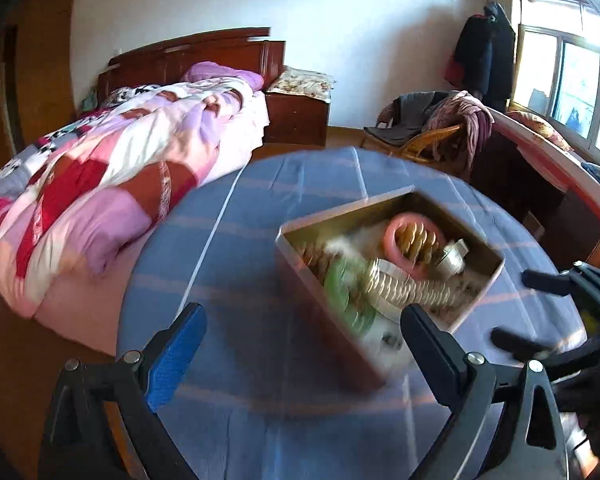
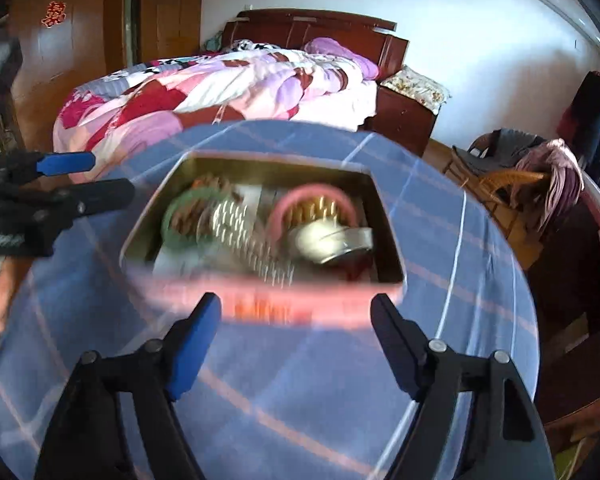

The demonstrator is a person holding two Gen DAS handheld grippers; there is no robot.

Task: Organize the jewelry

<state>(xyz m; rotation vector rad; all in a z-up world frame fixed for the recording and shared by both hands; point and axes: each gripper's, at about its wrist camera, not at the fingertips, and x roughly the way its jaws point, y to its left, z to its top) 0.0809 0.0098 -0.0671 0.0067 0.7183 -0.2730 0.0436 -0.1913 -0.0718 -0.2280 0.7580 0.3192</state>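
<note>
An open tin box stands on the round table with the blue checked cloth. It holds a pink bangle, a green bangle, a gold bead bracelet and a silvery round piece; the picture is blurred. My left gripper is open and empty, just before the box's near corner. My right gripper is open and empty, in front of the box's red side.
A bed with a pink and red quilt lies beyond the table. A wicker chair with clothes stands at the right. The right gripper shows in the left wrist view, the left gripper in the right wrist view.
</note>
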